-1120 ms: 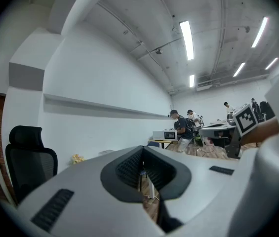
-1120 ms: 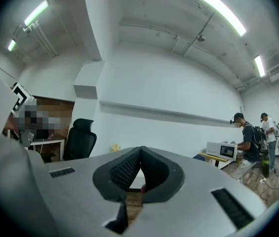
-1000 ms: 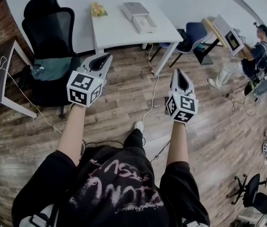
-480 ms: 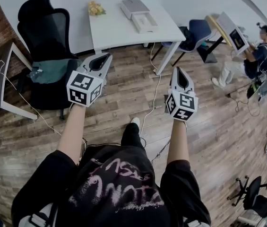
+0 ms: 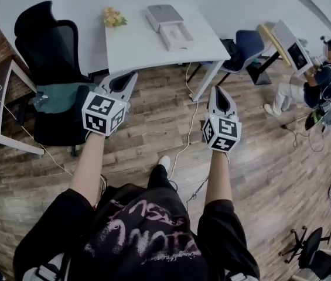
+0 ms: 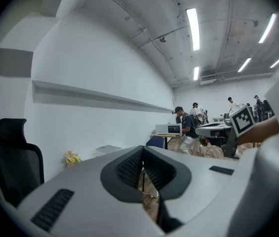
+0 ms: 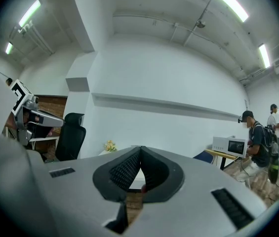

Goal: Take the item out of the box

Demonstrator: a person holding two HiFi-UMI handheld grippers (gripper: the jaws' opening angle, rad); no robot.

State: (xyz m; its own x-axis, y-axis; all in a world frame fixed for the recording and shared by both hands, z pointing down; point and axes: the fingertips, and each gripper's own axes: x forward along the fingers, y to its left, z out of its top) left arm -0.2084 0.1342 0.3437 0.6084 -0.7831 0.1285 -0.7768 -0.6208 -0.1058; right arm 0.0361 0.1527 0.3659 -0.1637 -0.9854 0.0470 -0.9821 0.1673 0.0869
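Note:
An open white box lies on the white table ahead, with a grey lid-like part beside it; its contents cannot be made out. The left gripper view shows that grey part low on the table. My left gripper is held in the air short of the table's near edge, jaws shut with nothing between them. To its right my right gripper hangs over the wooden floor, also shut and empty. In their own views, the left gripper and the right gripper show pads pressed together.
A small bunch of yellow flowers sits on the table's left part. A black office chair stands left of the table, a blue chair right of it. Cables trail over the floor. A person sits far right.
The table and box have drawn nearer and shifted slightly left in the head view. Both grippers stay shut and have edged toward the table.

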